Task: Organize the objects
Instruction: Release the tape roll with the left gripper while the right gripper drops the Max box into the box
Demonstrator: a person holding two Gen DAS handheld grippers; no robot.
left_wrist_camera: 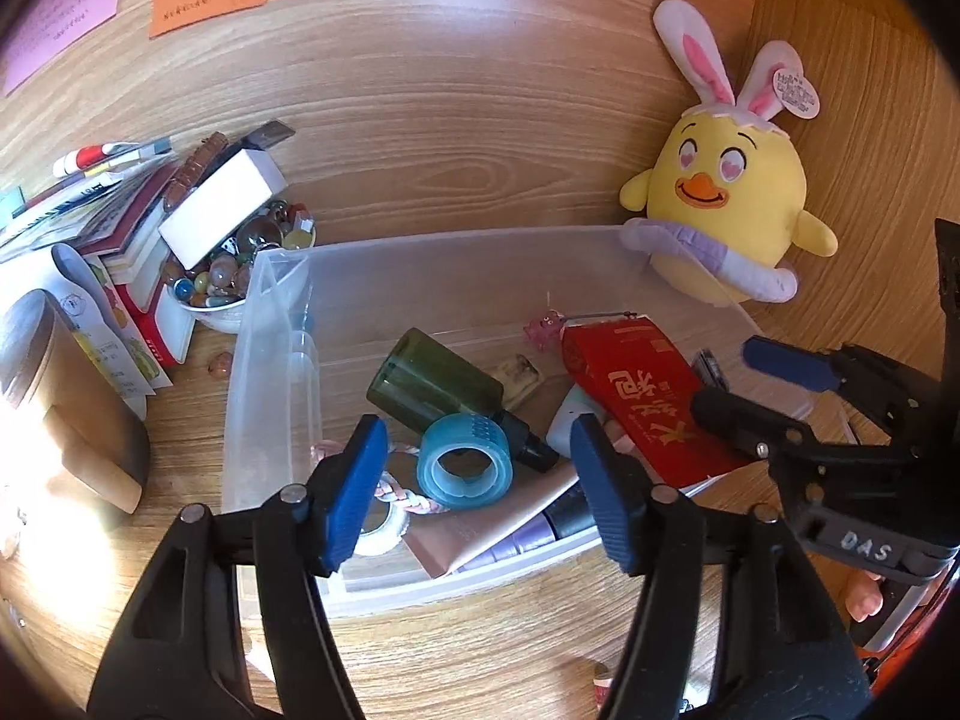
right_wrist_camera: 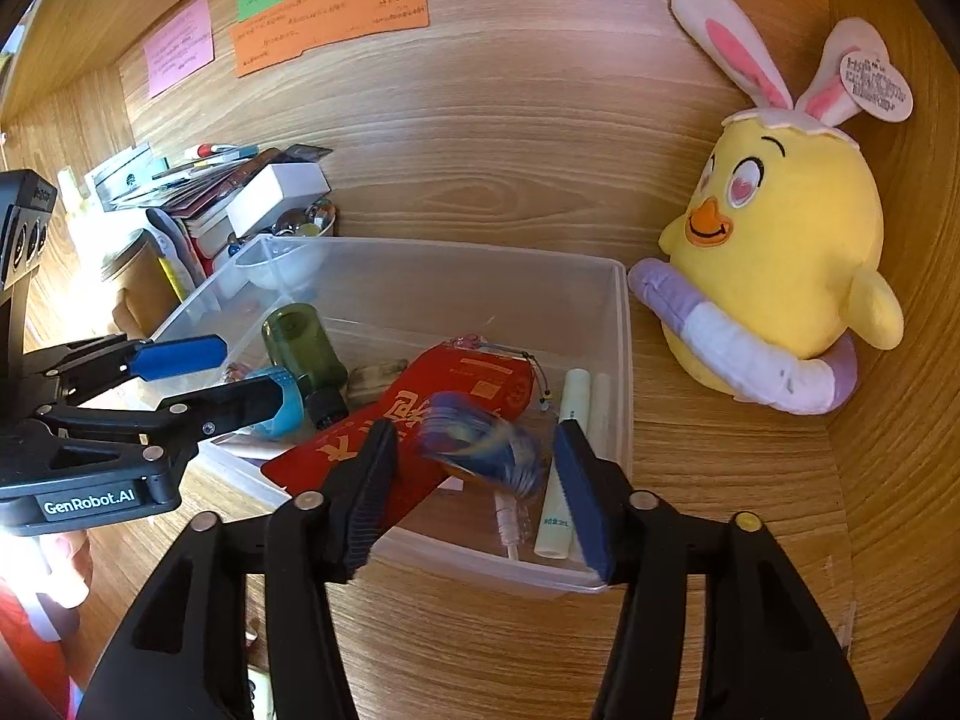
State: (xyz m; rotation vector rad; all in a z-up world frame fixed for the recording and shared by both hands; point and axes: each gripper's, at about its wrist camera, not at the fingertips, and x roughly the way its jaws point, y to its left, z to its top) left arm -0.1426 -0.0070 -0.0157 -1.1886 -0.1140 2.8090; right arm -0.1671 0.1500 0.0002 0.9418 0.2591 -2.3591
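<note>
Currently dropping into clear bin (right_wrist_camera: pixel 621 360): blurred blue item (right_wrist_camera: pixel 480 444), seemingly light, falling between right gripper (right_wrist_camera: pixel 474 480) jaws standing apart; left gripper (left_wrist_camera: pixel 480 480) likewise gaping, empty.

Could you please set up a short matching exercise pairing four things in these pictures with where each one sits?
Things:
1. tape roll
2. plush chick
3. white box
4. orange note

Places:
A. stuck on the wooden back wall
B. inside the clear bin, beside the green bottle
C. on the desk, outside the bin's right wall
D. on top of the pile left of the bin

Pairs: 1-B, 2-C, 3-D, 4-A
</note>
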